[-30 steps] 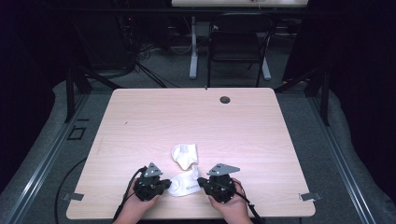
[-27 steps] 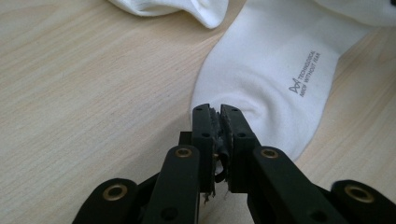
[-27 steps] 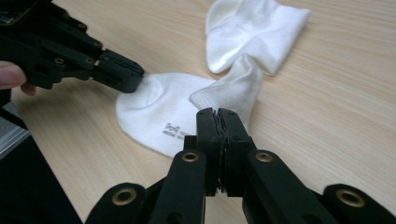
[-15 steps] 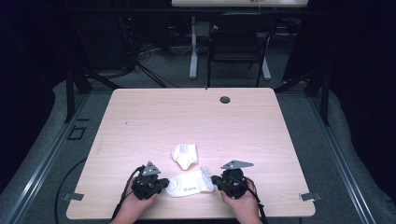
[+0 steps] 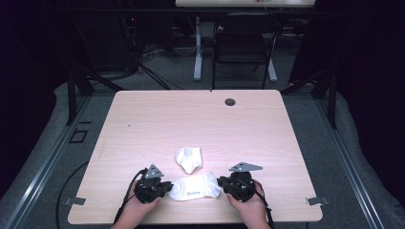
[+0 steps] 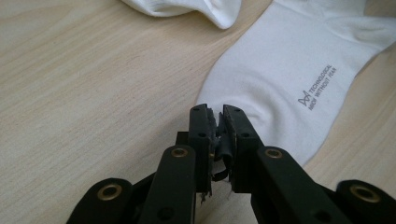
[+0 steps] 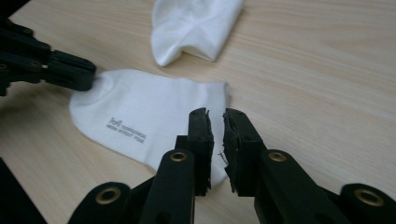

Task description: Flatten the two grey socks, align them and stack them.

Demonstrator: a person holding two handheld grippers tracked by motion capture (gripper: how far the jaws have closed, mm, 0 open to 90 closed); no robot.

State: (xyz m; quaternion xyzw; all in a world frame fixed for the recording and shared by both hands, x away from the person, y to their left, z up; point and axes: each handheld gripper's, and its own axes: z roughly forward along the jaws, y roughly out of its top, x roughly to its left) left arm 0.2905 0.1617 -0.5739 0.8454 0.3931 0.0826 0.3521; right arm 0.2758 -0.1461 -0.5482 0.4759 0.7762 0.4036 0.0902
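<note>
At the near edge of the table (image 5: 143, 124) a white ankle sock (image 5: 195, 186) lies stretched flat between the left gripper (image 5: 166, 187) and the right gripper (image 5: 221, 182). Both have just been easing open, jaws parted a sliver, sock ends no longer pinched. A second, crumpled sock (image 5: 188, 158) just behind looks unflattened; pairing seems left. No containers here.

Your right claw (image 7: 215, 116) has just been opening, a narrow gap over the flat sock's (image 7: 154, 121) edge on the tabletop (image 7: 317, 70). The left claw (image 7: 70, 74) touches its far end; a folded sock (image 7: 194, 28) lies beyond.
</note>
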